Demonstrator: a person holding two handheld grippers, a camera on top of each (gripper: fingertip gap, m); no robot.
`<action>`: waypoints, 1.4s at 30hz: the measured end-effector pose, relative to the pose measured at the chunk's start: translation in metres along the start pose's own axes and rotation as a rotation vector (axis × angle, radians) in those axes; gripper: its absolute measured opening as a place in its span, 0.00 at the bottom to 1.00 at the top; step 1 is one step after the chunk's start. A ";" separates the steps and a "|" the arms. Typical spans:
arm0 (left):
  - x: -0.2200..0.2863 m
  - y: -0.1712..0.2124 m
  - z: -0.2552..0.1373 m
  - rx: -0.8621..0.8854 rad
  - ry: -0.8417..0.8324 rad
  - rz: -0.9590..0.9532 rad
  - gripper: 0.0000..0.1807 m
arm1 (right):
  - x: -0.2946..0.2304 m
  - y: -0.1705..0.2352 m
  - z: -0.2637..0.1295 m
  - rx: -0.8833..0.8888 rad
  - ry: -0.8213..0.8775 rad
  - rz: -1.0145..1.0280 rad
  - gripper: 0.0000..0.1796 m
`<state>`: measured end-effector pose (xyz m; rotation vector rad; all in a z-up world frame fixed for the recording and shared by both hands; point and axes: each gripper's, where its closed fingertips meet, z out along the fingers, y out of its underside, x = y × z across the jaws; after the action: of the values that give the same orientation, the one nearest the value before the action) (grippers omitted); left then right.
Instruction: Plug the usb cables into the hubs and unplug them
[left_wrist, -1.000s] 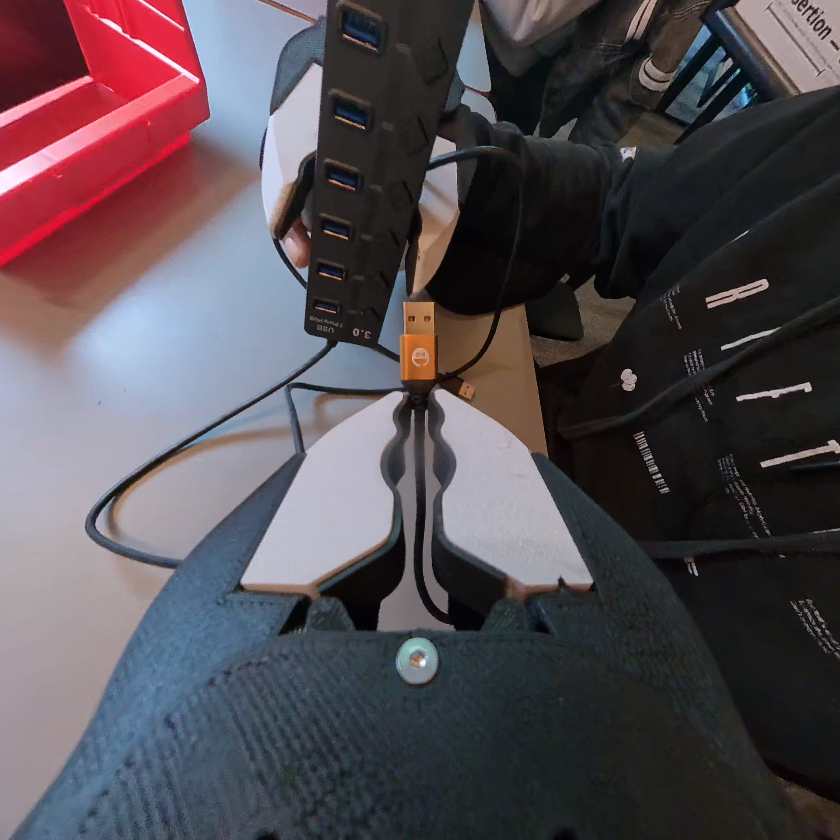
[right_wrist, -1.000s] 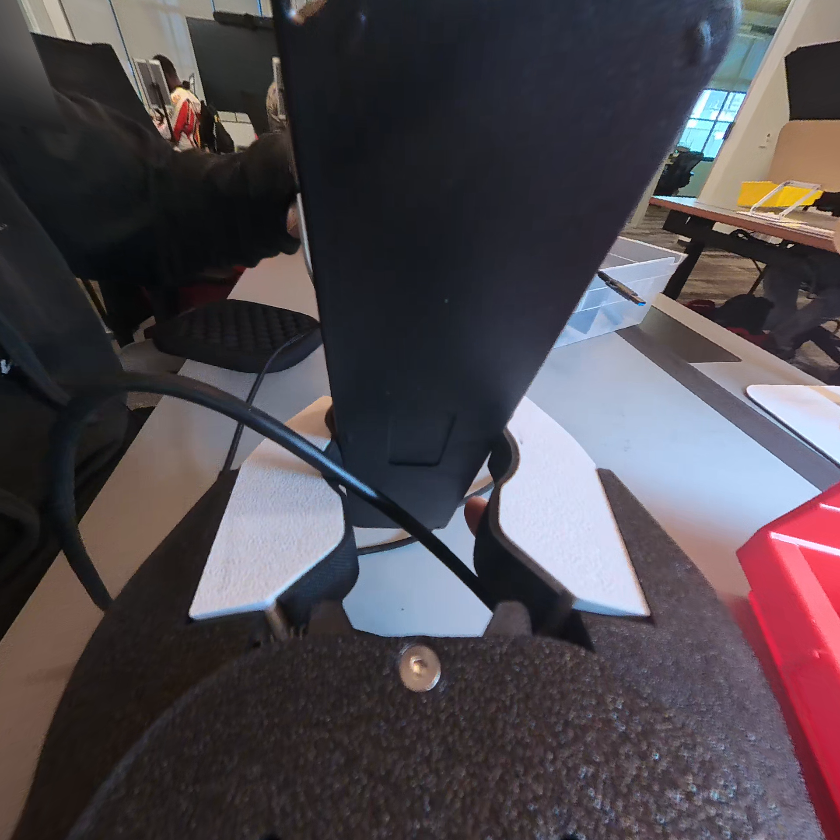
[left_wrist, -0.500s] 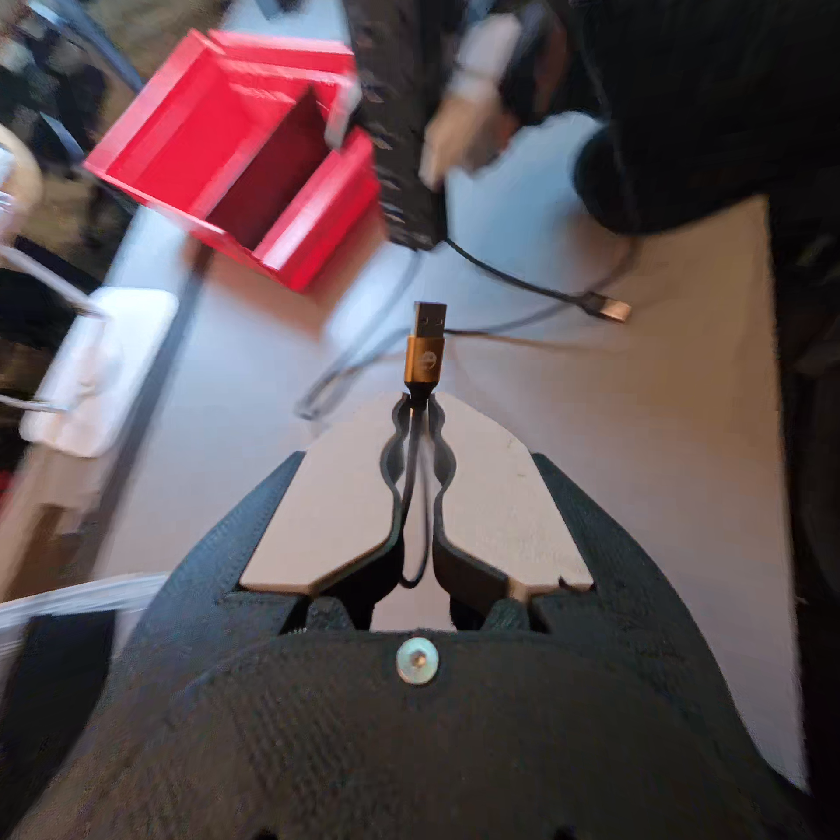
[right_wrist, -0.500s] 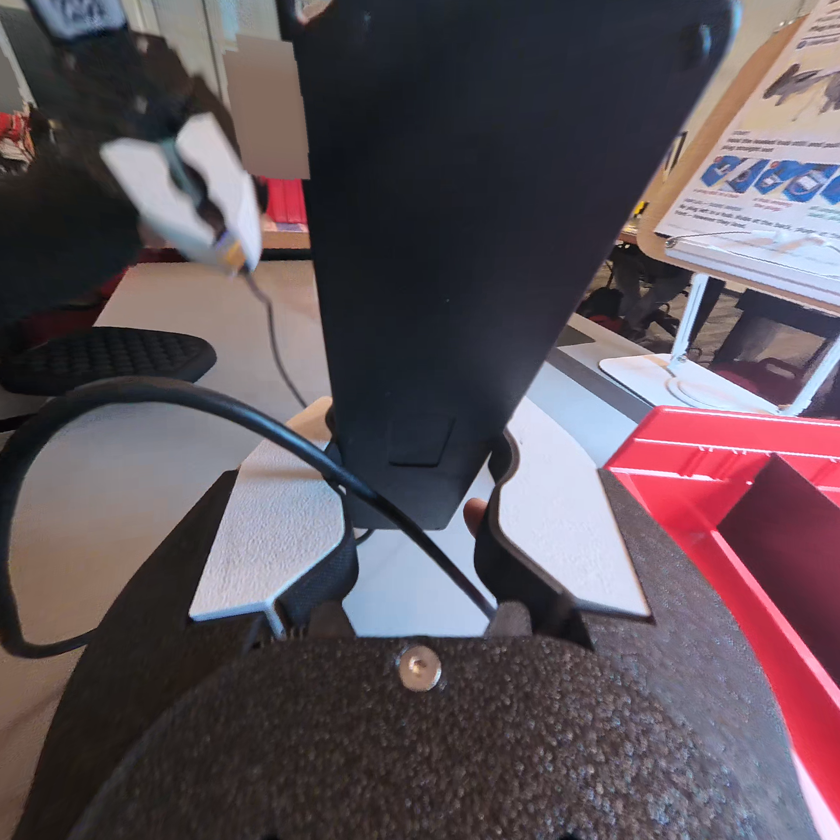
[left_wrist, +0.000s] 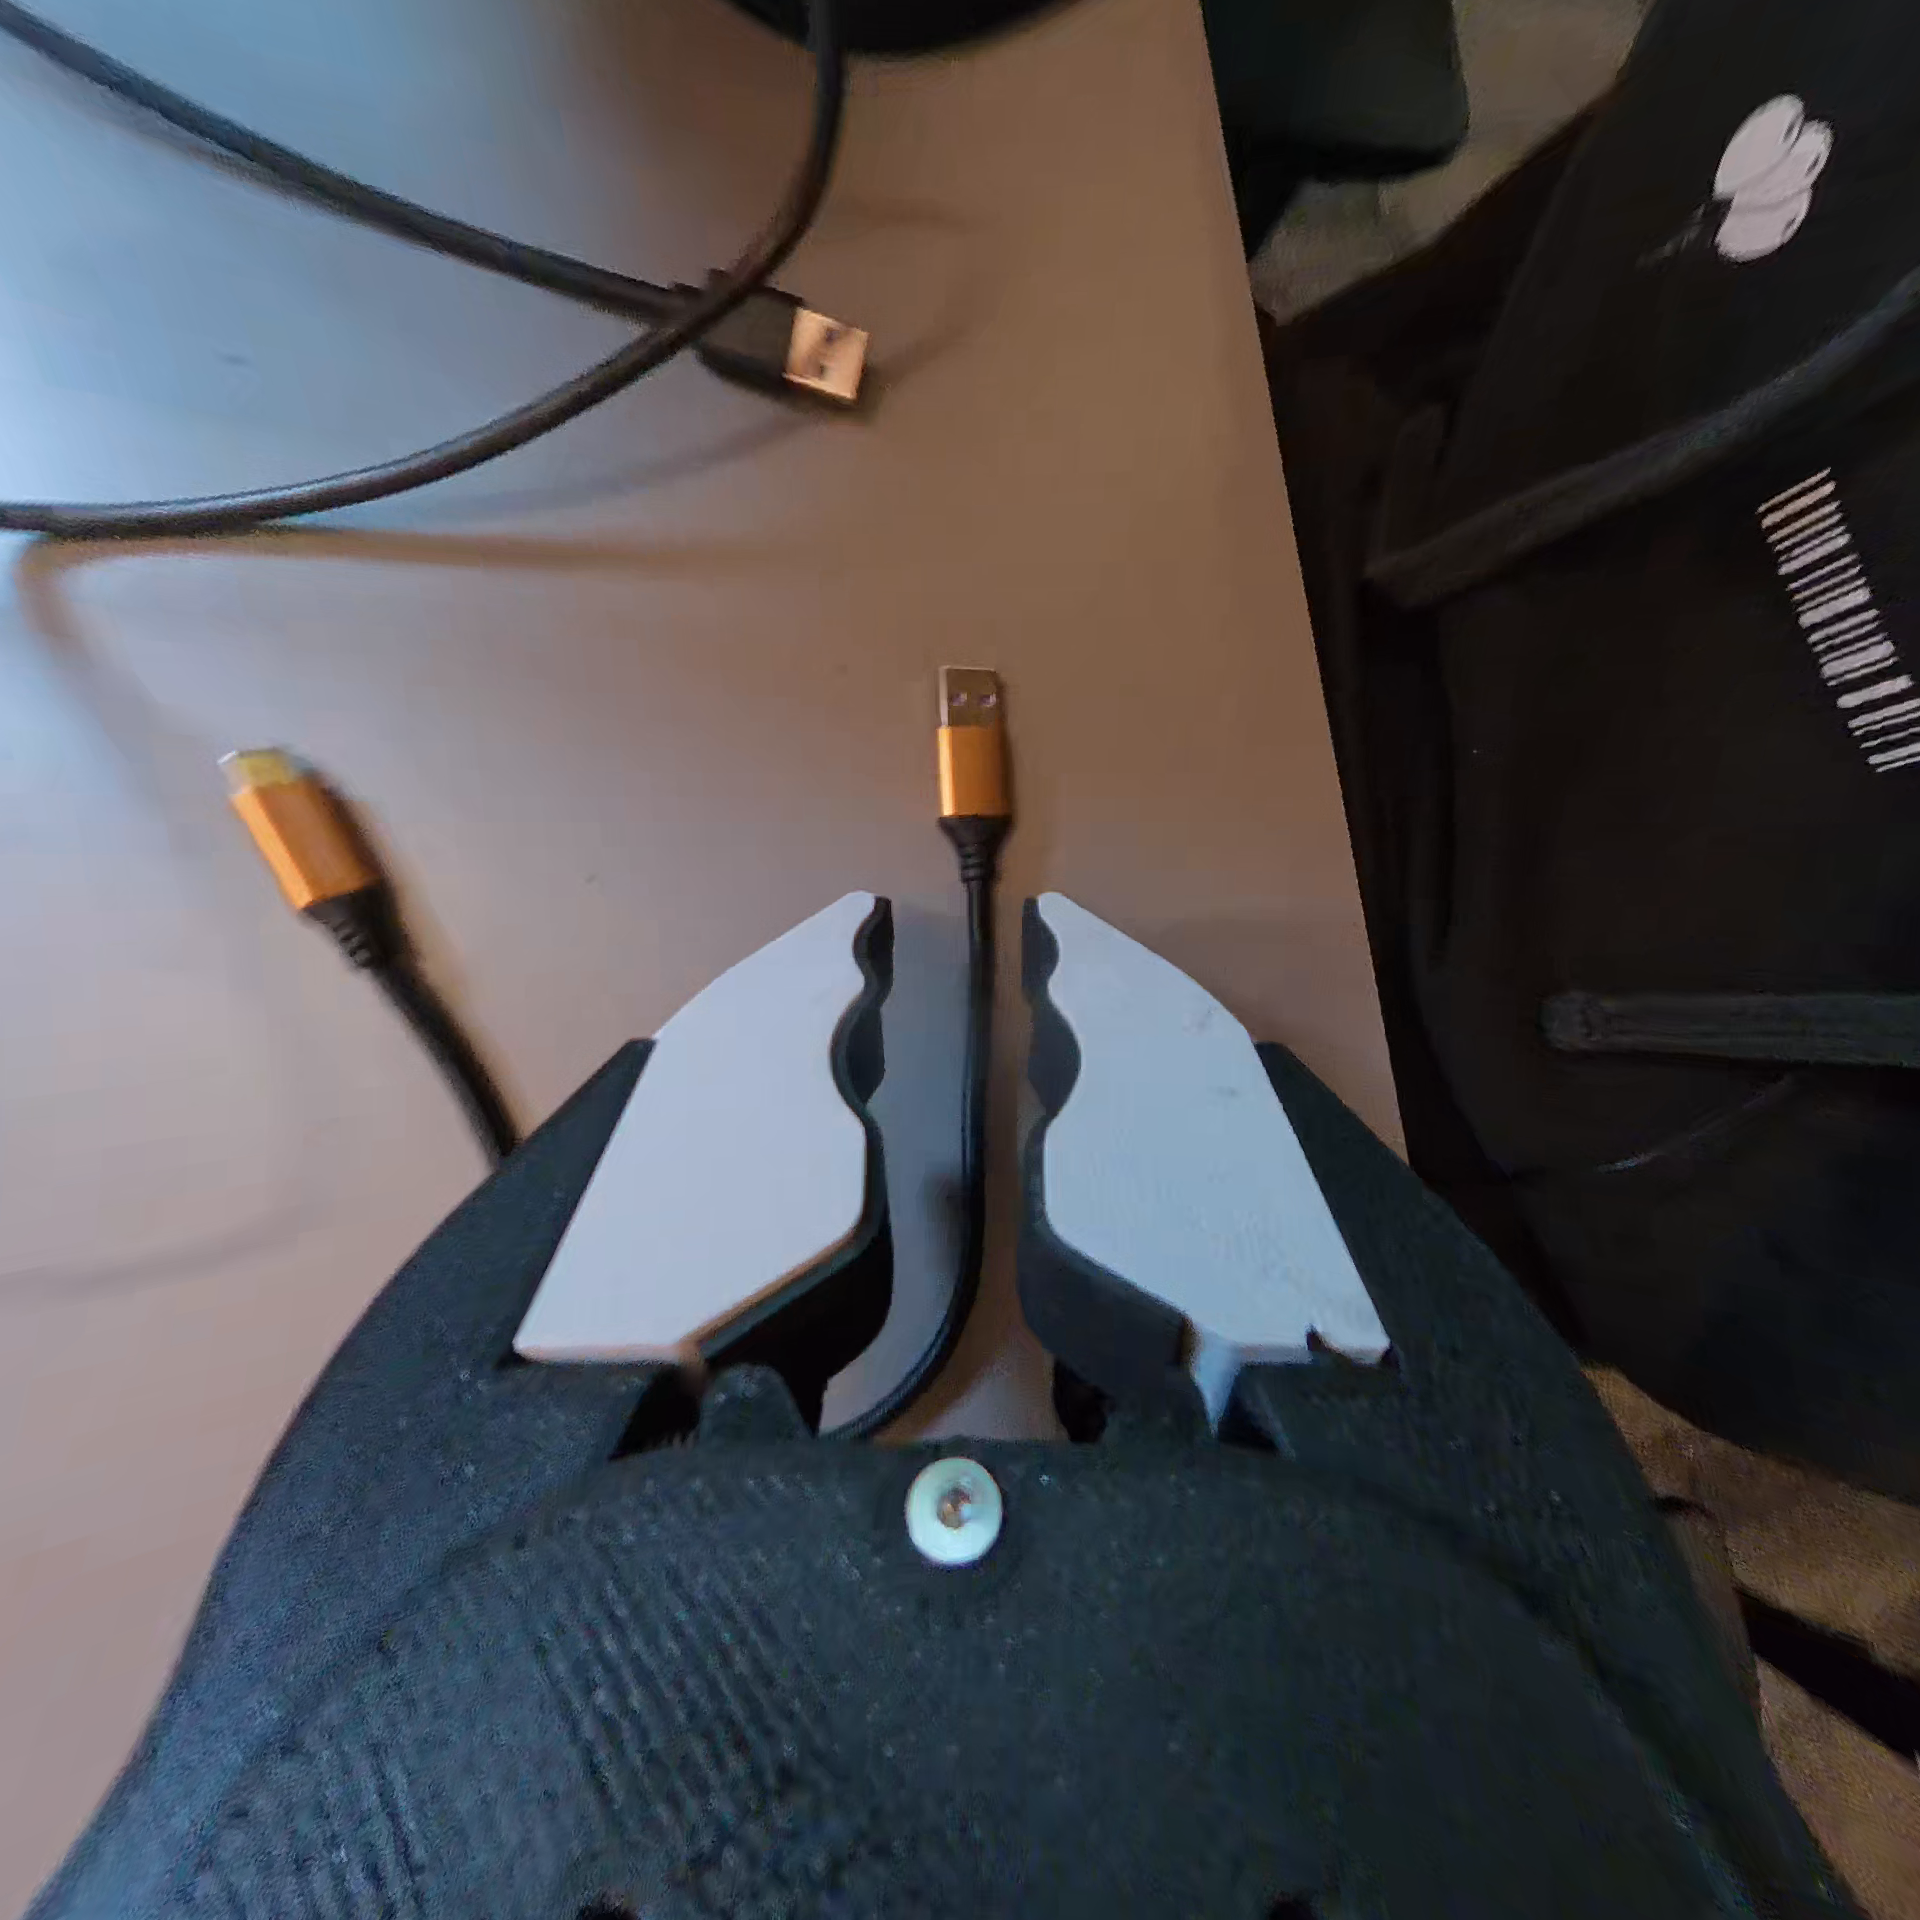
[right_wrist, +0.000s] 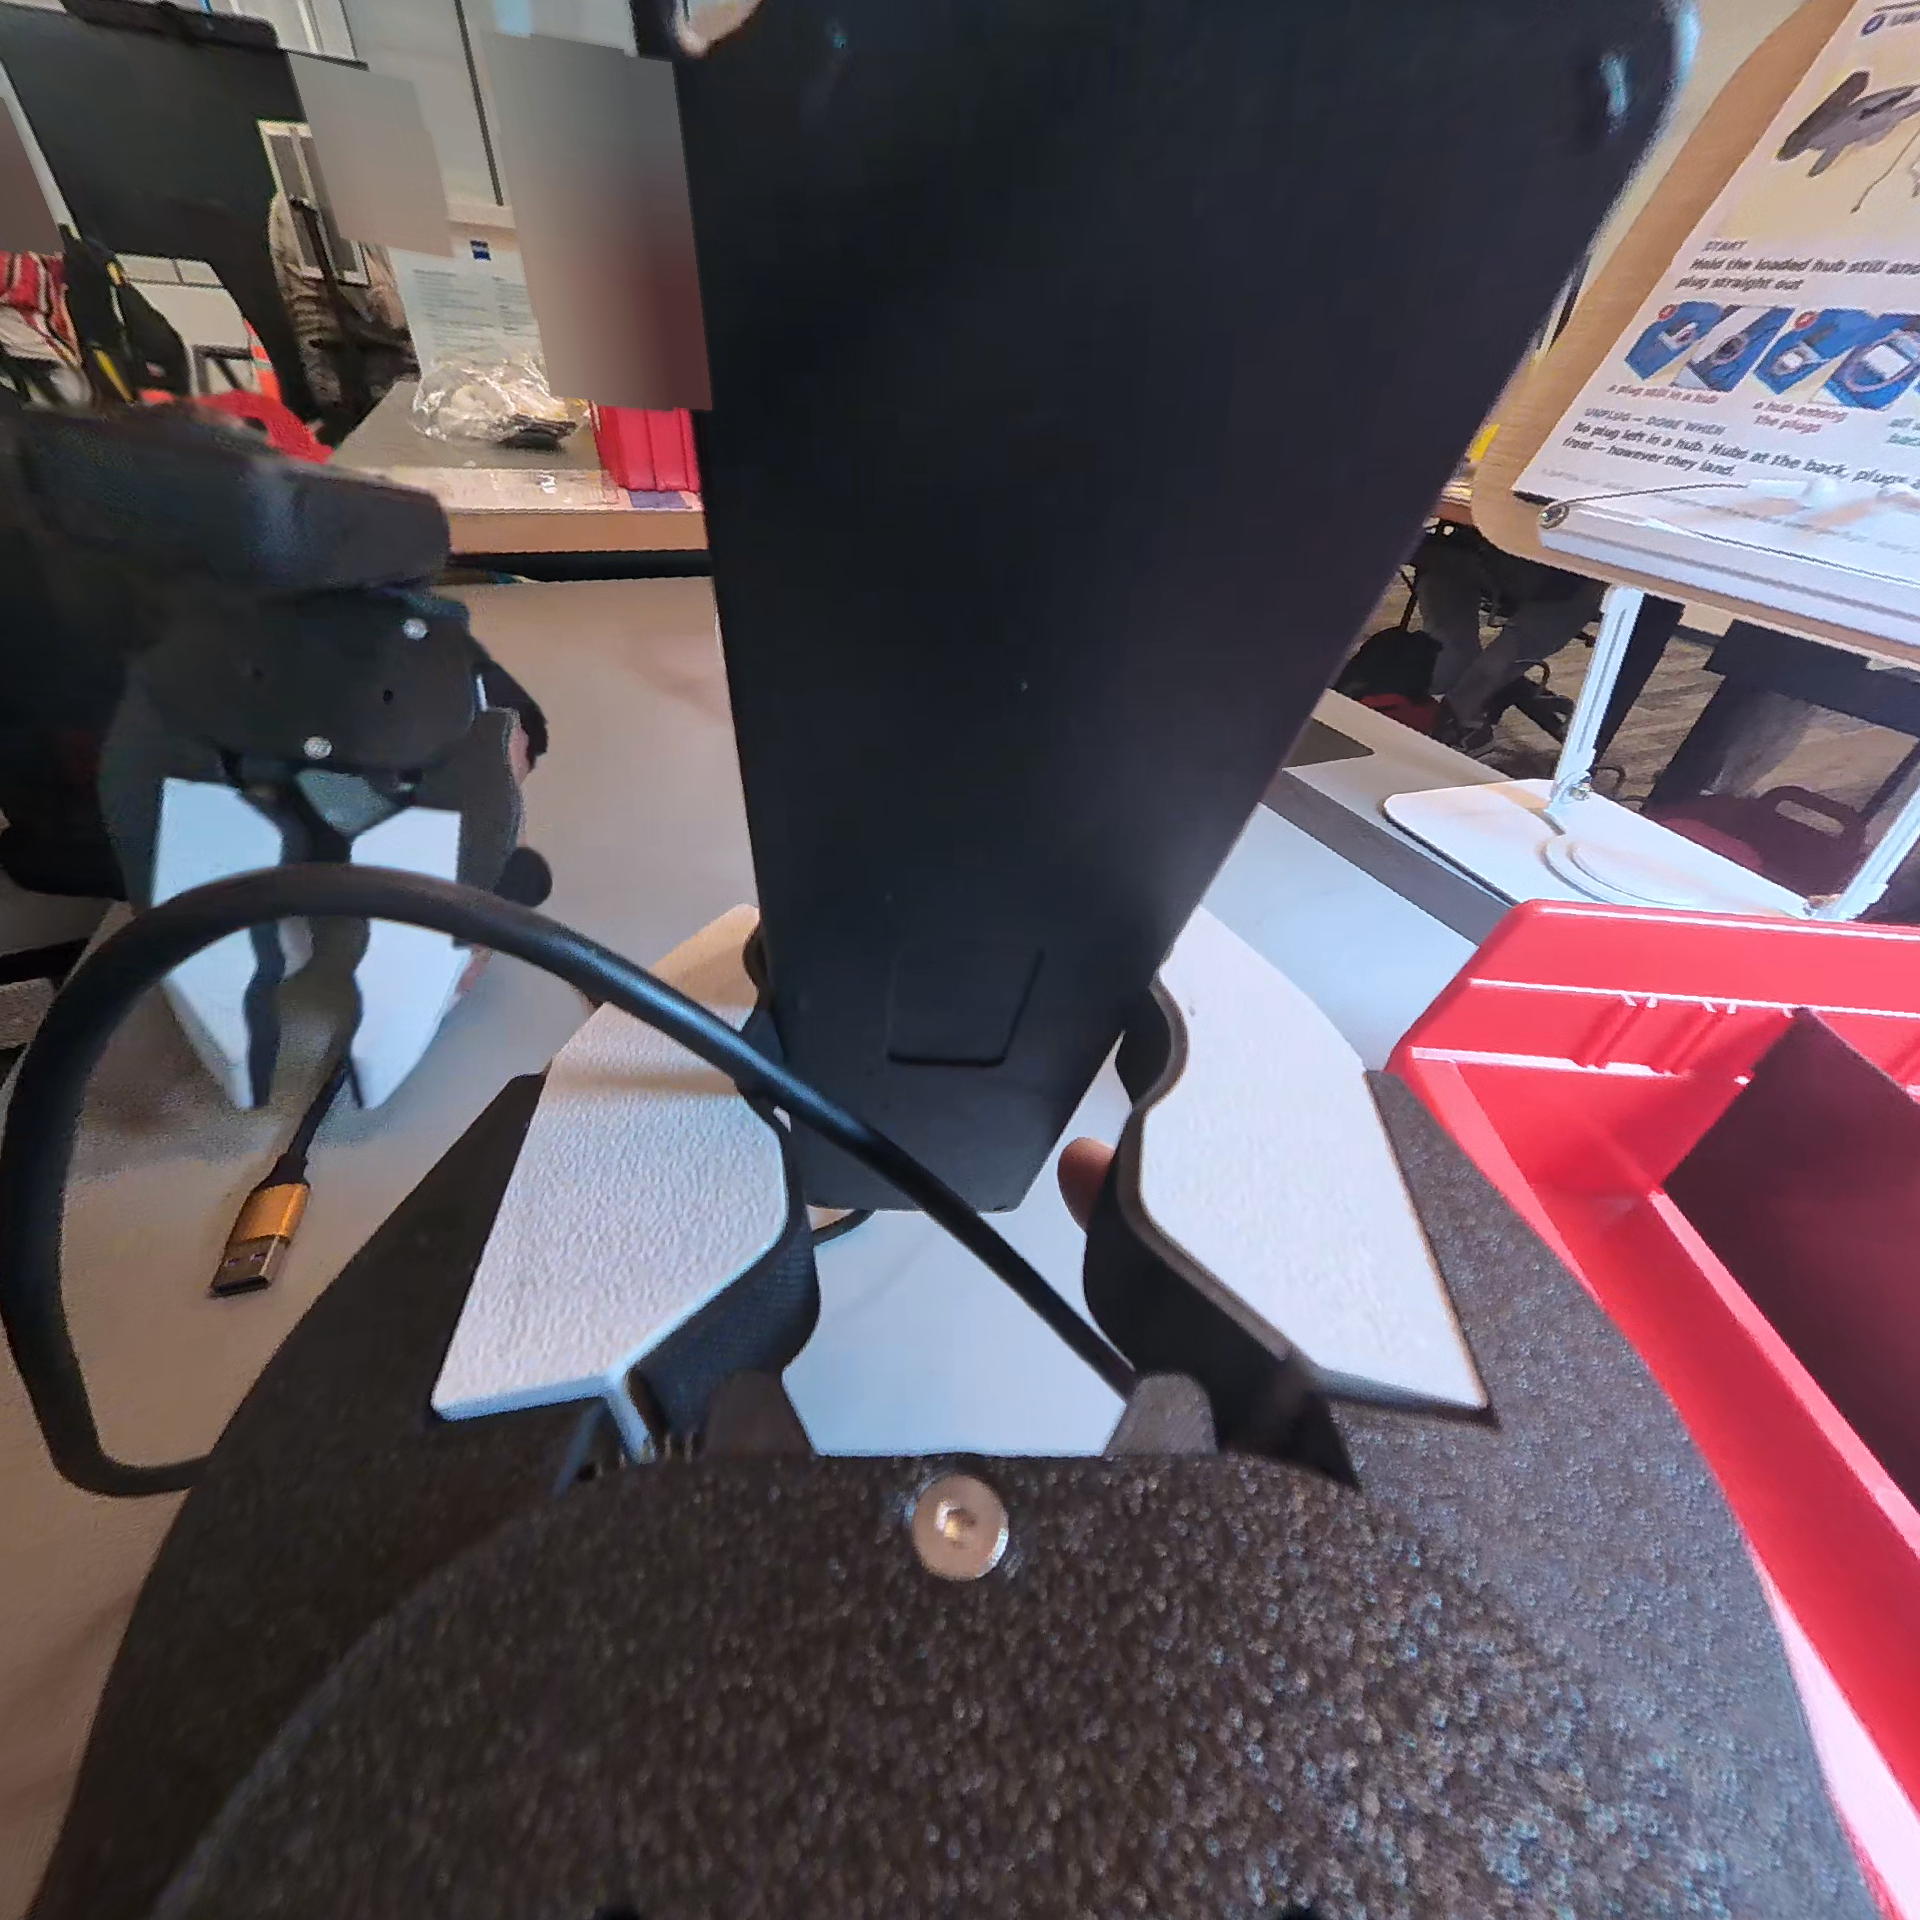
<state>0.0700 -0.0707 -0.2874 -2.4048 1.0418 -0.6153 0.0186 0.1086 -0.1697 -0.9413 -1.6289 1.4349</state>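
— So what could have gone wrong from there?

— Mostly the cable. The left gripper stood parted, its fingers astride the black cord without pinching it, and the orange plug lay loose on the table just past the tips at twelve o'clock. Any drag of that gripper might have snagged the cord and pulled the plug off the table edge at three o'clock, which was near.

— And the hub?

— The right gripper was clamped on the hub, held upright. Its own lead looped across the left finger toward eight o'clock; I judged it could catch and twist the hub in the grip.

— Other plugs?

— A second orange one at nine o'clock and a black one at eleven, both free. Picking the wrong one, or tangling the cords, seemed a fair risk.

— The surface?

— A smooth, pale table, slippery-looking, so plugs would slide. A red bin sat at three o'clock in the right view.

— The room?

— A shared workroom: more tables, an instruction sheet on a stand at one o'clock, people blurred far off.
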 end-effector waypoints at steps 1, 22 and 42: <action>0.002 0.000 0.006 -0.034 0.009 0.022 0.14 | 0.000 0.001 0.000 -0.003 0.000 -0.002 0.36; -0.025 -0.050 -0.113 0.389 -0.191 -0.113 0.04 | -0.048 -0.005 0.007 -0.031 -0.168 -0.144 0.35; -0.059 -0.096 -0.099 0.015 -0.096 -0.147 0.04 | -0.093 0.020 0.023 -0.158 -0.362 -0.186 0.35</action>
<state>0.0323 0.0113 -0.1672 -2.4865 0.8241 -0.5487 0.0402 0.0180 -0.1983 -0.6161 -2.0618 1.4205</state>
